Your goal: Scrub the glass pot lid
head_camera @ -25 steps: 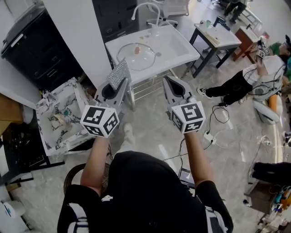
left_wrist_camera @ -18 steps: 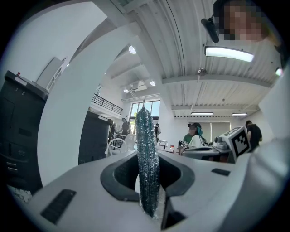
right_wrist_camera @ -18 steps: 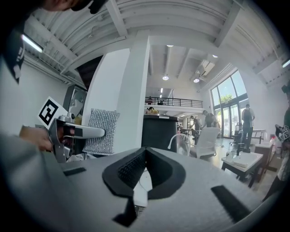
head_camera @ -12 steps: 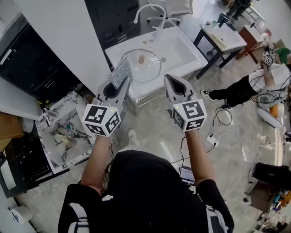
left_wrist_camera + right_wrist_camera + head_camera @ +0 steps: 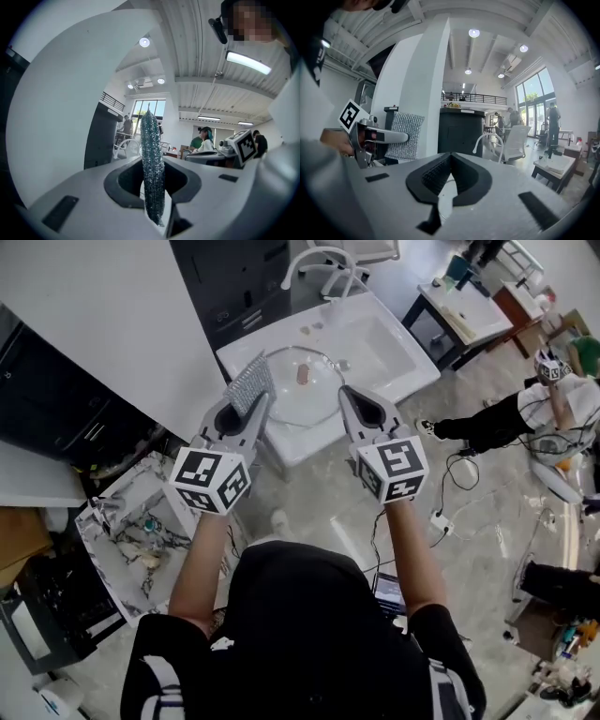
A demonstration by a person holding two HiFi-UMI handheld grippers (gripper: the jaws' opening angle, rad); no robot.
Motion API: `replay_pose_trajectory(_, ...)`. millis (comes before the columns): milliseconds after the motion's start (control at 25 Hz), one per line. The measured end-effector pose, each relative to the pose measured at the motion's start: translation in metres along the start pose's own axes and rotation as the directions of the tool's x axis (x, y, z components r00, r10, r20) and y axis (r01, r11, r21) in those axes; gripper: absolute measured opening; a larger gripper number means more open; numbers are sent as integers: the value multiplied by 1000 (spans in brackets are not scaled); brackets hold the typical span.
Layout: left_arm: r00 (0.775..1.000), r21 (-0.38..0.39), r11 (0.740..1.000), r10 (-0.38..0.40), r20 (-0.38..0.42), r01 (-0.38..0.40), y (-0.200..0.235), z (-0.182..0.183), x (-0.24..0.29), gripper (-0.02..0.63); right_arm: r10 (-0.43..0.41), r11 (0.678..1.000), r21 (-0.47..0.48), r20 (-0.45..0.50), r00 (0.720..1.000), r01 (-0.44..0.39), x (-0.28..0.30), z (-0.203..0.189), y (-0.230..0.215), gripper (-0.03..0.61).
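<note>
Obs., head view + both gripper views.

Left tool [image 5: 253, 416]: grey matte plastic, wedge-shaped jaws w/ black ribbed pads, marker cube at the rear. Its jaws are clamped on a scrub pad [image 5: 247, 383], which is a thin, flat rectangular sheet of silvery, glittery woven mesh. It stands upright above the jaw tips. In the left gripper view we see it edge-on [image 5: 152, 173], a narrow sparkly strip pinched between the pads. The right gripper view shows its broad face [image 5: 404, 136], w/ a fine knit-like texture.

Right tool [image 5: 349, 401]: same build. Its jaws are pressed together, pad to pad, w/ nothing between them.

Glass pot lid [image 5: 314, 399]: round, clear, shallow dome w/ a thin metallic rim and a small pinkish-beige knob at centre. It lies flat, knob up, on the left part of the white glossy sink desk [image 5: 375, 334], beside the rectangular basin. In the head view it sits ahead of and between the two tools. We cannot tell from this angle whether the pad overlaps its left edge or touches it. The lid surface looks transparent, w/ the white desk showing through.

White curved faucet [image 5: 309, 259] stands at the far edge of the desk.
</note>
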State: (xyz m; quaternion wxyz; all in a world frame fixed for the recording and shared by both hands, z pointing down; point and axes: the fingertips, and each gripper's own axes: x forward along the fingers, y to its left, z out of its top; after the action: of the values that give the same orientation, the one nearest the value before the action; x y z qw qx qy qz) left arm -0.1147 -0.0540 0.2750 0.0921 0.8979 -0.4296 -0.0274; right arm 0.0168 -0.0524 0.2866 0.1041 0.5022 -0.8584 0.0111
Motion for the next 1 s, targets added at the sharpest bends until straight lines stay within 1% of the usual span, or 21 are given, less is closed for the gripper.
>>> replay_pose_trajectory(280,998,-52,997,-59,-32,57,27,-18,21,71,-29,1000,-9,-68,997,28,31,-16,-7,-2)
replay_pose_trajectory(480,995,-74,994,-80,-65,75,34,-37,33,71,-12,1000,-20,-146,989,10,44,-38,-10,-2)
replay_pose_trajectory(760,992,-99,994,-60,-107,49,49,-61,43,71,40,999,-10,-224,974,-43,64,-72,-13,-2)
replay_pose_trajectory(1000,986,-106,994,-52,-160,35,54,-82,68,71,96,995,15,-284,954,-96,86,-100,-25,-2)
